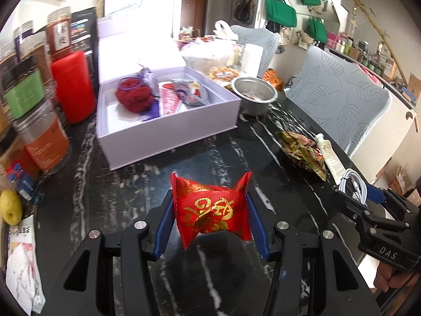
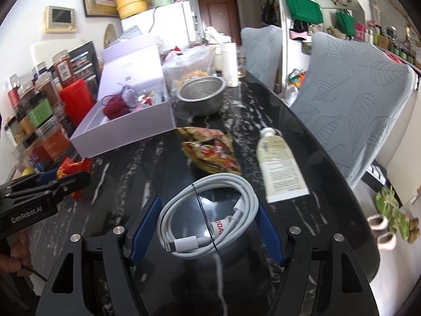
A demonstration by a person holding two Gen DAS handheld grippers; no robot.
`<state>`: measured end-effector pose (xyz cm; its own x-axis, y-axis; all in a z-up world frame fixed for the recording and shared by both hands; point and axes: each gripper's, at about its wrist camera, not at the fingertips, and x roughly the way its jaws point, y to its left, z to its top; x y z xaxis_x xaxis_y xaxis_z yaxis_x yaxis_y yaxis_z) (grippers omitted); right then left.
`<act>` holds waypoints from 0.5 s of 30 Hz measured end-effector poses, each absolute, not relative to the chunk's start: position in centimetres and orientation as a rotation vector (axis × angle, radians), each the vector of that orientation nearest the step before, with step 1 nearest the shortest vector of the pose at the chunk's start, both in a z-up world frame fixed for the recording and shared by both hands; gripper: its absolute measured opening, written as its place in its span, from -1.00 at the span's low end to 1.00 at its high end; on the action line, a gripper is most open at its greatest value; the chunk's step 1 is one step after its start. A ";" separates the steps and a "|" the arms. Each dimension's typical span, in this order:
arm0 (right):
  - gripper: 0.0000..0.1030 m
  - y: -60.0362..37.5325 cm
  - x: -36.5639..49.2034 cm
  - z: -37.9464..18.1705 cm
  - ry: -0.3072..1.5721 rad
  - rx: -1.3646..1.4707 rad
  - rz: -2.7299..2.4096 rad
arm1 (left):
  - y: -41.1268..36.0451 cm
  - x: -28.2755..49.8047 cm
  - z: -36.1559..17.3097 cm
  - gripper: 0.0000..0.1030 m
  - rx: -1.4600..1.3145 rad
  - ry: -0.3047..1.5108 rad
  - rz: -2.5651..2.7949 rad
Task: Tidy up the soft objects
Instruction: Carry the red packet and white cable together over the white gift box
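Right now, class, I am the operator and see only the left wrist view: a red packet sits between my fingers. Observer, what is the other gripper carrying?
Observer: The right gripper holds a coiled white cable between its blue pads, bound by a thin dark band.
Operator: Which plug shows on that cable?
Observer: A flat plug end lies at the front of the coil, pointing left.
Operator: What lies just beyond the coil?
Observer: A cream tube lies flat on the black table, cap pointing away, beside a crumpled snack wrapper.
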<state>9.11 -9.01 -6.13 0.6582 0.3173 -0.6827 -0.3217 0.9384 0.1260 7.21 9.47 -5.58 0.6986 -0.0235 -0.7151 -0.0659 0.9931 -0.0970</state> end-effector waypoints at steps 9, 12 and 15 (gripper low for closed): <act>0.39 -4.7 8.4 -5.5 0.759 -0.049 0.476 | 13.0 5.7 -4.8 0.00 -0.158 0.762 0.101; 0.39 -3.2 8.4 -5.3 0.753 -0.061 0.518 | 14.1 5.3 -4.5 0.00 -0.171 0.749 0.127; 0.39 -1.8 8.5 -5.2 0.752 -0.070 0.567 | 15.0 5.1 -4.1 0.00 -0.174 0.734 0.151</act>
<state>8.54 -1.75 -5.19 0.5886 0.4619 -0.6634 -0.5106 0.8487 0.1379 5.09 14.99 -4.08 0.7326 0.0759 -0.6765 -0.1978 0.9746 -0.1048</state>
